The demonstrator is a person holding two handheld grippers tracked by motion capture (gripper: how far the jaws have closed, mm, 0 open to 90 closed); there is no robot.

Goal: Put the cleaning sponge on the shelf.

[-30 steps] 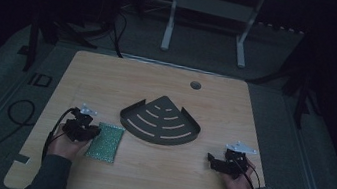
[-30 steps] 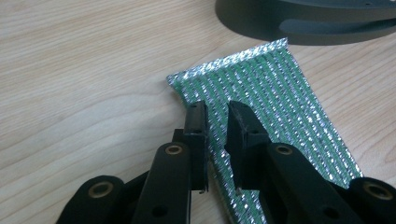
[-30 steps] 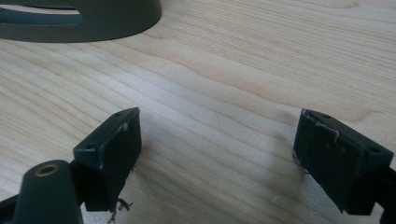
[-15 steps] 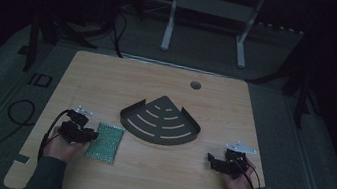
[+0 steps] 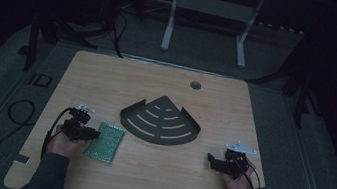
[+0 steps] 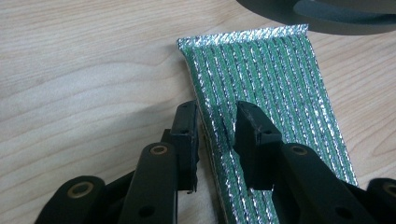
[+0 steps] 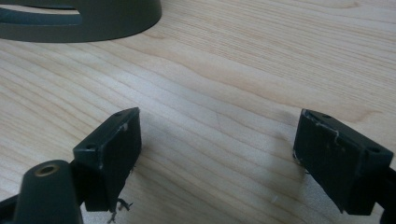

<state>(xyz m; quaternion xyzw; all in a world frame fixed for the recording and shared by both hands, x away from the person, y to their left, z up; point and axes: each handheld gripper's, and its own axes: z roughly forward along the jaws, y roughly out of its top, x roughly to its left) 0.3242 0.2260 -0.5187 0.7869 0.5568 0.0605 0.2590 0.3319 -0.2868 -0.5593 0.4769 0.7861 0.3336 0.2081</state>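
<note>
While our left gripper [image 6: 215, 135] pinches the near edge of the green scouring pad [image 6: 271, 93] lying on the table [image 5: 255, 112] beside the dark corner tray [image 5: 160, 121], our right gripper [image 7: 217, 158] rests wide open, empty. Lifting likely comes next.

Left gripper [image 6: 216, 133] is lying low at the table's near-left, jaws pinching the green sponge's [image 6: 275, 93] edge. Right gripper [image 7: 217, 158] is resting near-right, jaws spread wide over bare wood.
</note>
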